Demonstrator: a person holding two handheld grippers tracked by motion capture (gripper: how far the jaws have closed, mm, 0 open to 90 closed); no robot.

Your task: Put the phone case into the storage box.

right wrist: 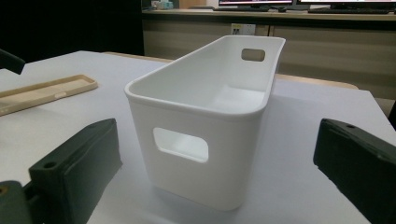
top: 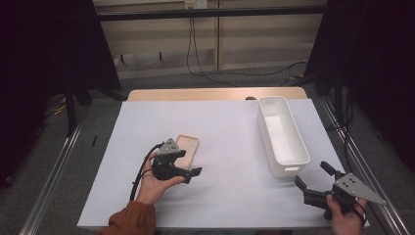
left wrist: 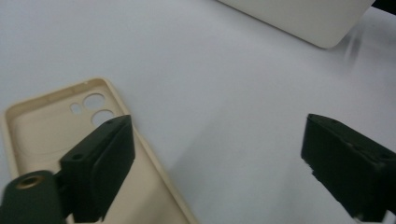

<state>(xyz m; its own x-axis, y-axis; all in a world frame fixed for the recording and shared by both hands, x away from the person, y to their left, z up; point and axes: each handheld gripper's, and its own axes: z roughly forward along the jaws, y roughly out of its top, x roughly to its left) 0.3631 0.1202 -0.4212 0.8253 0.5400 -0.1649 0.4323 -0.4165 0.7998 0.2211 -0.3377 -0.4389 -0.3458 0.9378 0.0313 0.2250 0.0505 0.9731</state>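
Note:
A beige phone case lies flat on the white mat, hollow side up. My left gripper hovers at its near end, pointing right. In the left gripper view the left gripper is open, its left jaw over the phone case, and only bare mat lies between the jaws. A long white bin stands at the right of the mat. My right gripper sits open at the mat's near right corner, facing the bin's near end wall with its handle slot, apart from it. The phone case lies far left there.
The white mat covers a wooden table whose far edge shows behind it. Metal rails run along both sides of the table. A corner of the bin appears at the top of the left gripper view. Cables hang against the back wall.

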